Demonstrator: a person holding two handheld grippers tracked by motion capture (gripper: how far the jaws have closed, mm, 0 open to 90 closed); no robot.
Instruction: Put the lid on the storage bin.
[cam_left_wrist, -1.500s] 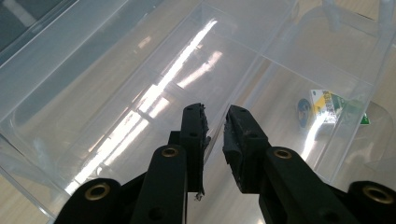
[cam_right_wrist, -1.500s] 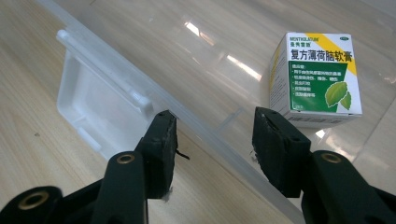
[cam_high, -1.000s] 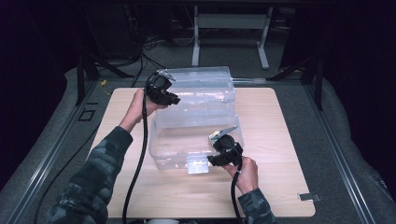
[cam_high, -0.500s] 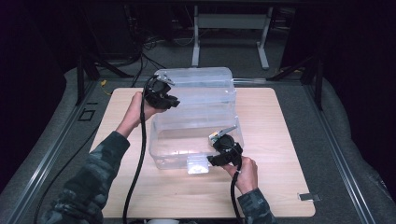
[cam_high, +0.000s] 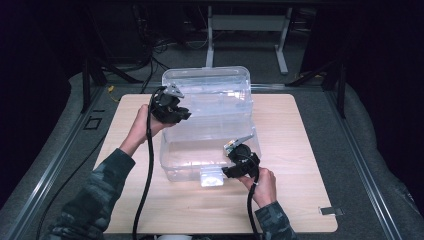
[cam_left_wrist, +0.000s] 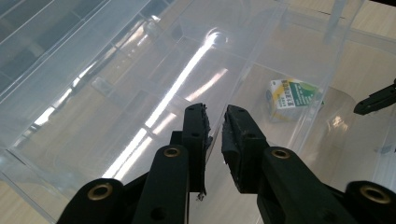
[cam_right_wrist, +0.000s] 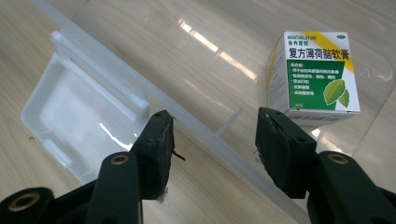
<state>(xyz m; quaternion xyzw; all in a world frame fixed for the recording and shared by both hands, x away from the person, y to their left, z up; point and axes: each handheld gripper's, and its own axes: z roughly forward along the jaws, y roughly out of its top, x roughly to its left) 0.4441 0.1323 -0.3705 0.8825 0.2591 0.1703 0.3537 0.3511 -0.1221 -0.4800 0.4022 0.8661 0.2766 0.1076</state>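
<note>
My left hand-held gripper (cam_high: 181, 114) pinches the clear box's (cam_high: 210, 145) raised lid (cam_high: 207, 92) at upper centre, while my right hand-held gripper (cam_high: 230, 172), jaws half apart and holding nothing, straddles its front rim lower right.

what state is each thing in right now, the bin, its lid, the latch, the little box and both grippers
clear plastic bin: open, upright on the table
lid: raised, tilted back
white latch: flipped down, undone
small medicine box: closed, upright inside the bin
left gripper: shut on the lid's edge
right gripper: open, astride the bin's front rim
</note>
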